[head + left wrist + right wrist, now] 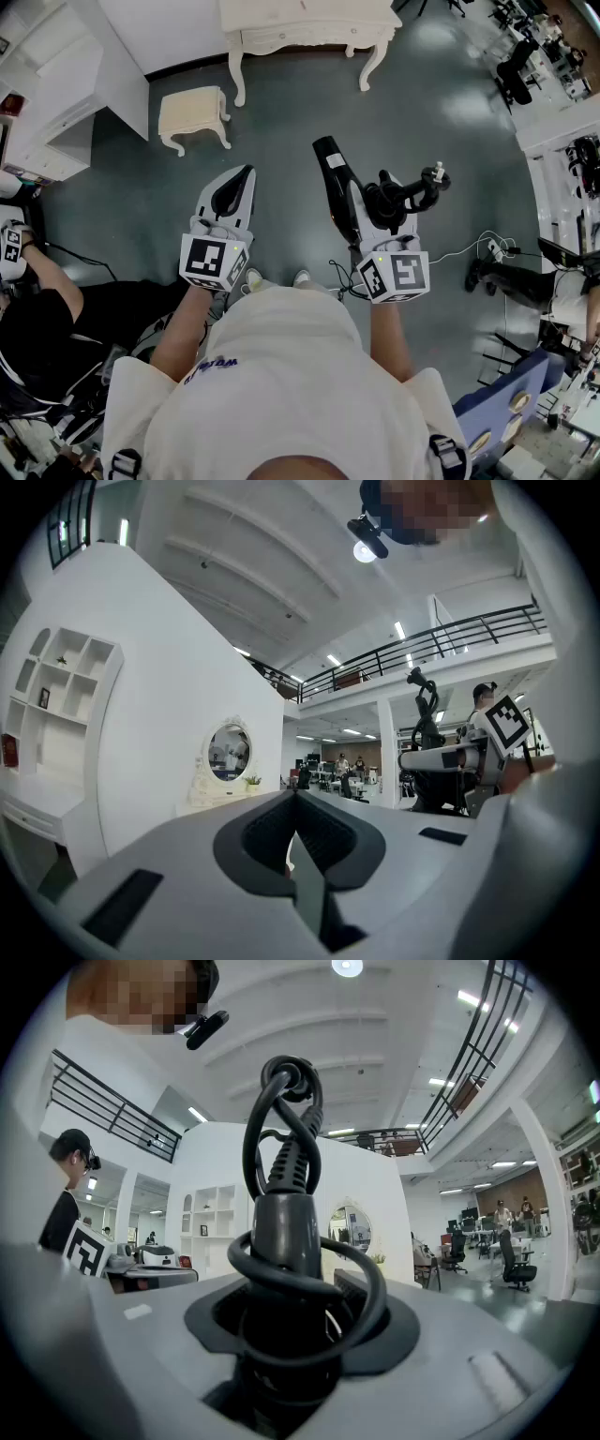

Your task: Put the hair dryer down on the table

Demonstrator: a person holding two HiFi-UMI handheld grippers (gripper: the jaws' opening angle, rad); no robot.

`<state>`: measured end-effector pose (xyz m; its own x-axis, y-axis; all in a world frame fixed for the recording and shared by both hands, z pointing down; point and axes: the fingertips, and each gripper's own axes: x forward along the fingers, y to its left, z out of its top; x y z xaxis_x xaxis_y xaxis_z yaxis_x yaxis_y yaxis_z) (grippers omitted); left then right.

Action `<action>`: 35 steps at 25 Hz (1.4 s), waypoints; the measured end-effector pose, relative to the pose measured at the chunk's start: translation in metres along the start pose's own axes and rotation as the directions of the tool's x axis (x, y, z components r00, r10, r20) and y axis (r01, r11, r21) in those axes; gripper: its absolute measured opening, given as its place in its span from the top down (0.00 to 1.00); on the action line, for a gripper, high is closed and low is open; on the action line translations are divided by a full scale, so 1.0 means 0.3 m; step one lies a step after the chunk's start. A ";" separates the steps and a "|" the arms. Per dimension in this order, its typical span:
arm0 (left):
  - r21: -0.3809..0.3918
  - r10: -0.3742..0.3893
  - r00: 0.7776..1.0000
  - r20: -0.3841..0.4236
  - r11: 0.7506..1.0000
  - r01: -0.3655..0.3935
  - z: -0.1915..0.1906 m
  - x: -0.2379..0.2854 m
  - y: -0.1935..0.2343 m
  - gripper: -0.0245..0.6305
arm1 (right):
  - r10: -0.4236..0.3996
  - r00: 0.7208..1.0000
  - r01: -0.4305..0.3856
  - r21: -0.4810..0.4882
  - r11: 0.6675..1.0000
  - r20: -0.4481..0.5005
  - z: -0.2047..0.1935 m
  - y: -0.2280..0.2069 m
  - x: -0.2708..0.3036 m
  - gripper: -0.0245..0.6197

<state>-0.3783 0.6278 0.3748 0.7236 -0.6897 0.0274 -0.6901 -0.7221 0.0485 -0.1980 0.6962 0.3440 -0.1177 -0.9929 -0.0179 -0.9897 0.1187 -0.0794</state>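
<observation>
Two grippers are held level over a dark floor (441,112), side by side and well apart from the white table (309,37) that stands ahead of them at the top of the head view. The right gripper (367,208) carries the hair dryer (331,173): its fingers are closed part-way round the black handle, which crosses them upright in the right gripper view, with the coiled cord (405,192) looped about the handle end above the fingers. In the head view the barrel lies just beside these fingers on their inner side, its long axis pointing forward, roughly toward the table. The left gripper (244,176) is empty, with its fingers brought together, and stands about as far from the table as the right. A small white stool (192,112) stands ahead and to the left, near the table's left leg and off the straight line from the right gripper. A seated person (37,309) shows at the left edge, and loose cables (469,248) lie on the floor to the right, both clear of that line. As judged here, only the open floor must be crossed; the cord's free plug end may reach the table before the barrel does.
</observation>
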 end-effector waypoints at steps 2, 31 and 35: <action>0.000 -0.001 1.000 0.005 1.000 0.001 0.005 0.002 -0.006 0.95 | 0.002 1.000 -0.002 -0.005 1.000 0.003 0.006 0.000 0.000 0.60; 0.022 0.032 0.999 -0.033 0.999 -0.031 -0.018 0.024 -0.075 0.95 | 0.038 0.998 -0.040 0.053 0.998 0.046 -0.015 -0.093 -0.069 0.61; 0.027 0.045 0.998 -0.045 0.999 -0.044 -0.029 0.032 -0.113 0.95 | 0.038 0.998 -0.041 0.065 0.997 0.040 -0.024 -0.138 -0.096 0.61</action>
<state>-0.3479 0.6463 0.3822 0.6919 -0.7181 0.0742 -0.7210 -0.6926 0.0204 -0.1543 0.7198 0.3550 -0.1522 -0.9865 -0.0603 -0.9768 0.1594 -0.1428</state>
